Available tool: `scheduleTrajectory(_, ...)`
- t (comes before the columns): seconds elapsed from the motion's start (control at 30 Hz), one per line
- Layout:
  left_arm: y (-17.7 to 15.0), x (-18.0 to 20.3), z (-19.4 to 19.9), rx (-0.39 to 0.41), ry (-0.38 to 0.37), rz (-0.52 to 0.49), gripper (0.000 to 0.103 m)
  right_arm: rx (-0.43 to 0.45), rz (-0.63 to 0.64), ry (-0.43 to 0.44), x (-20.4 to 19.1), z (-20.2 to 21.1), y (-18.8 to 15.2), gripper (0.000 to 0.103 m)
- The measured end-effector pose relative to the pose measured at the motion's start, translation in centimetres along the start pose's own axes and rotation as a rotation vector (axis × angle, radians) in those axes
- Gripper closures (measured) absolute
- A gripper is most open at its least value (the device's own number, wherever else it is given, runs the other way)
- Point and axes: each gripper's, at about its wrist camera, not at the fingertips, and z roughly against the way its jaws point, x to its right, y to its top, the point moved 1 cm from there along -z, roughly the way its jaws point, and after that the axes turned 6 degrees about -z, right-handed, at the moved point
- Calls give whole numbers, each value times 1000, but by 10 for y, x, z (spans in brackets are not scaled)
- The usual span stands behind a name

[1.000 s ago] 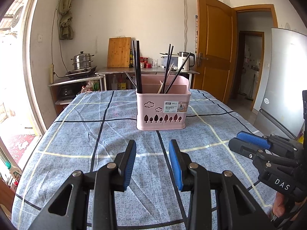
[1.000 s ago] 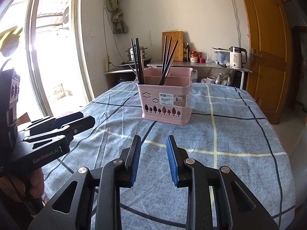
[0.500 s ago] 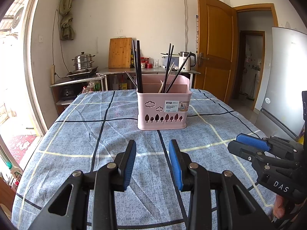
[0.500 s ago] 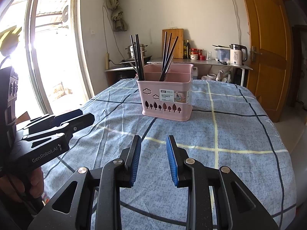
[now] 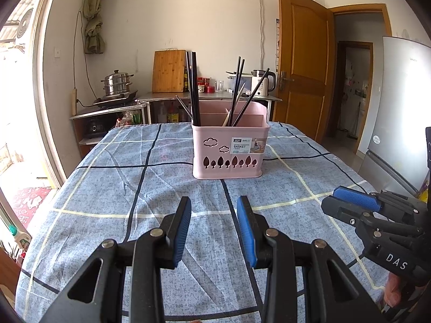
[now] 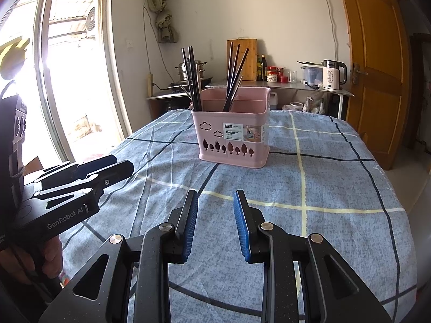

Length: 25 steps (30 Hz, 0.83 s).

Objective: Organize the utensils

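A pink utensil basket (image 5: 229, 152) (image 6: 233, 137) with tree cut-outs stands on the blue checked tablecloth (image 5: 161, 188) (image 6: 323, 175), beyond both grippers. Several black chopsticks (image 5: 194, 86) (image 6: 191, 76) stand upright in its left compartment, and more chopsticks (image 5: 242, 94) (image 6: 237, 72) lean in the middle one. My left gripper (image 5: 214, 210) (image 6: 118, 164) hovers over the cloth short of the basket, open, nothing between its blue pads. To its right my right gripper (image 6: 215, 202) (image 5: 339, 199) is likewise open and holds nothing.
A steel counter (image 5: 210, 98) behind the table carries a cutting board (image 5: 168, 71), jars and a kettle (image 6: 334, 75). A steamer pot (image 5: 118, 83) sits on a side stand. A wooden door (image 5: 301, 70) and a fridge (image 5: 401, 113) are on the right, a bright glass door (image 6: 70, 80) on the left.
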Motion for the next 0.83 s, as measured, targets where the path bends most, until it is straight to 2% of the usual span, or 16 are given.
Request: scheduleTrajectory(0.83,-1,5,0,8,19,-3,66,-1,0,-2,1,-1,-1,75)
